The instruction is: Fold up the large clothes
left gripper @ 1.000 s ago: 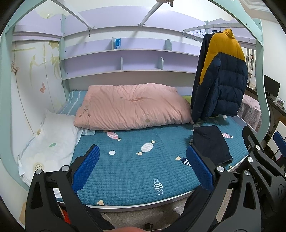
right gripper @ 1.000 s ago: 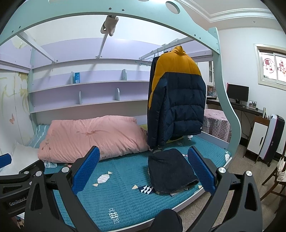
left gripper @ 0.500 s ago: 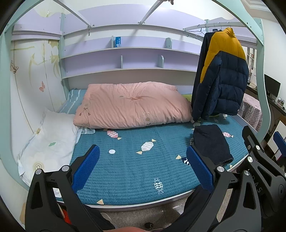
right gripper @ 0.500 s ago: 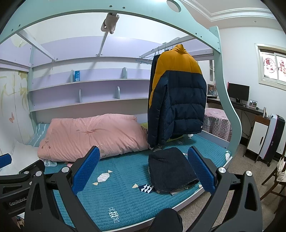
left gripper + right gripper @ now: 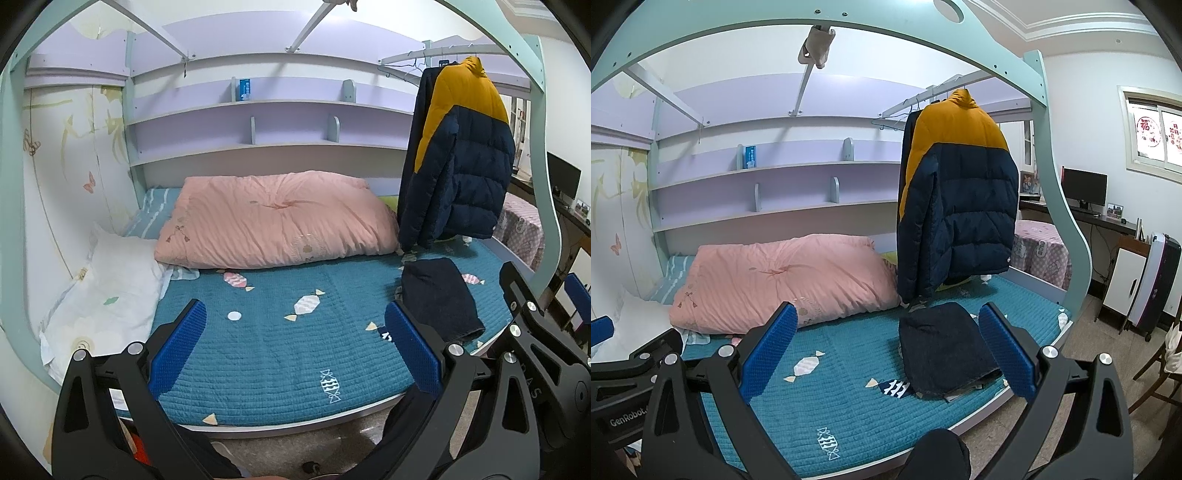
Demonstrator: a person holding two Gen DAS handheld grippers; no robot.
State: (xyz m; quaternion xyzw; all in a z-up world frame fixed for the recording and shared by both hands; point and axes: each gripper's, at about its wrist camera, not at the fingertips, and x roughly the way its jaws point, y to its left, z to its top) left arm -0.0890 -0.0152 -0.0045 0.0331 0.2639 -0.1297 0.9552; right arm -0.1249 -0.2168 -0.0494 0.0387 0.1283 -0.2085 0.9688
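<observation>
A: Two grippers checked. We find the left gripper [image 5: 295,343] and right gripper [image 5: 888,350] both spread wide, holding nothing, short of the teal quilted bed [image 5: 266,354].

B: Garments?

A: We note one dark folded garment [image 5: 942,350] near the bed's edge at four o'clock, and a navy-and-yellow padded jacket [image 5: 956,195] hanging at two o'clock. We judge it next: lift by both shoulders and lay it flat.

B: Containers?

A: We see only lilac wall shelves [image 5: 280,122], bearing one small blue box [image 5: 243,88].

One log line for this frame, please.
stage: before pickup | left tongs: open, empty | right tongs: open, empty | jacket: hanging | dark folded garment: on bed
</observation>
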